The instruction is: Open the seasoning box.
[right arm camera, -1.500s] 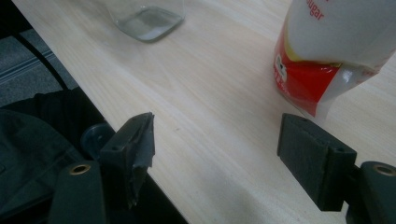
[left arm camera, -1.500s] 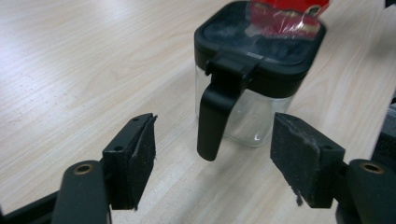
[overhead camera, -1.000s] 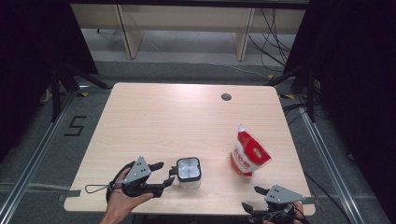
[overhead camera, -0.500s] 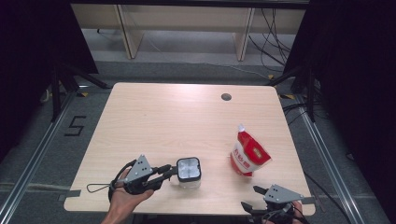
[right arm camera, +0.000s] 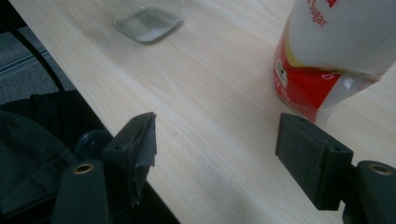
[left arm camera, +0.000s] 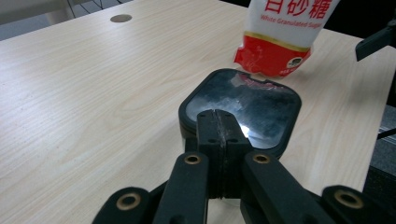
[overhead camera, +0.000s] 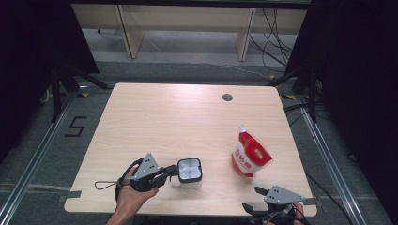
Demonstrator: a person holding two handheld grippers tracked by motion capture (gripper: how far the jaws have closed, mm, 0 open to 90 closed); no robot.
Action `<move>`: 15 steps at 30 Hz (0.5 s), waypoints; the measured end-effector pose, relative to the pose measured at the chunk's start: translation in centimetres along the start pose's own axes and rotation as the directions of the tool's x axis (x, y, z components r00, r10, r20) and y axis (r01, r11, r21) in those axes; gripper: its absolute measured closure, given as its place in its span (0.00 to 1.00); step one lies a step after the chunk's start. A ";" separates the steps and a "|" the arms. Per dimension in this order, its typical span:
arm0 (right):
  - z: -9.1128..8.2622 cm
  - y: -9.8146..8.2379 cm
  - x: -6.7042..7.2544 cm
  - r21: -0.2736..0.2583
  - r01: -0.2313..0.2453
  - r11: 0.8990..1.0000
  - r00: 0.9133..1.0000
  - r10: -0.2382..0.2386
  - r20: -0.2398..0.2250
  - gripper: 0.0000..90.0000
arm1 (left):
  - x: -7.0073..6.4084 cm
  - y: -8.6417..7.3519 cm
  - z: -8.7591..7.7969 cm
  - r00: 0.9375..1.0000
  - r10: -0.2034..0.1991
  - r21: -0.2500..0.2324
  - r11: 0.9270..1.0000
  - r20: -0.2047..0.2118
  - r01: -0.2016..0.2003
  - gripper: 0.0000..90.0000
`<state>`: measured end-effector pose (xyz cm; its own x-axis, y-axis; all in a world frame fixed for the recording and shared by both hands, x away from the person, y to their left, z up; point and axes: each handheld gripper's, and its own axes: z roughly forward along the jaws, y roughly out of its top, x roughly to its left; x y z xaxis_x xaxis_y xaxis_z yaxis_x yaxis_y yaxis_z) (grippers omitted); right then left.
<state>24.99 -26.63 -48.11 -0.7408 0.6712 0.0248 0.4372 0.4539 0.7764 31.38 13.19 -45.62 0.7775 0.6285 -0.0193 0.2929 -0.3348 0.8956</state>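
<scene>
My left tongs (overhead camera: 172,171) are fully closed, pads pressed flat together; they have just been closing. In the left gripper view the joined tips (left arm camera: 219,135) sit at the near rim of the jar's black-framed lid (left arm camera: 243,108), over its edge. Whether anything of the rim is pinched between the pads I cannot tell; no gap shows between them.

The jar (overhead camera: 189,172) is a clear, square-sided container standing upright near the front edge of the tabletop (overhead camera: 178,117), left of centre, with my left hand (overhead camera: 133,190) just behind the tongs. Its lid is on and its top reflects the light.

My right tongs (overhead camera: 258,199) stand wide open and hold nothing. In the right gripper view the two pads (right arm camera: 310,156) are spread apart over bare wood at the front right corner of the tabletop, touching no object.

The sugar pouch (overhead camera: 249,155), red and white with "White Granulated Sugar" printed on it, stands upright to the right of the jar, clearly apart from it. It is near the right tongs, beyond the pads, and not between them.

A round dark grommet hole (overhead camera: 227,97) lies in the tabletop near its far edge, well apart from everything else.
</scene>
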 end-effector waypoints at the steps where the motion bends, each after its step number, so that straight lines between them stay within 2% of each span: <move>1: 0.0 0.0 0.0 0.000 0.000 1.000 1.000 0.000 0.000 0.33 | 0.1 -0.1 0.0 1.000 0.001 0.002 1.000 0.000 -0.001 0.99; 3: 0.0 0.0 0.0 -0.001 0.001 1.000 1.000 -0.001 0.002 0.33 | 0.2 -0.1 0.0 1.000 -0.023 -0.001 1.000 -0.004 0.023 0.99; 7: -0.1 0.1 0.2 -0.010 0.009 1.000 0.999 -0.009 0.044 0.33 | 0.3 -0.1 -0.1 1.000 -0.009 0.002 1.000 -0.015 0.009 0.99; 9: 0.0 0.1 0.2 -0.009 0.007 1.000 0.999 -0.006 0.042 0.33 | 0.3 -0.1 -0.1 1.000 0.001 0.002 1.000 -0.012 -0.001 0.99; 10: 0.0 0.1 0.4 -0.002 -0.009 1.000 0.999 0.009 0.040 0.34 | 0.2 -0.1 0.0 1.000 -0.021 -0.001 1.000 -0.014 0.021 0.99; 11: 0.2 0.2 0.3 -0.011 0.019 1.000 0.999 -0.018 0.038 0.35 | 0.3 -0.1 -0.1 1.000 -0.008 0.002 1.000 -0.015 0.008 0.99; 15: 0.7 0.7 0.5 -0.019 0.044 0.999 0.999 -0.043 0.027 0.41 | 0.4 -0.2 -0.1 1.000 -0.007 0.002 1.000 -0.014 0.007 0.99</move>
<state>25.31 -25.55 -48.02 -0.7448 0.6667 -0.0261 0.3944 0.4714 0.7888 31.57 13.60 -45.75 0.7675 0.6408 -0.0192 0.2992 -0.3316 0.8947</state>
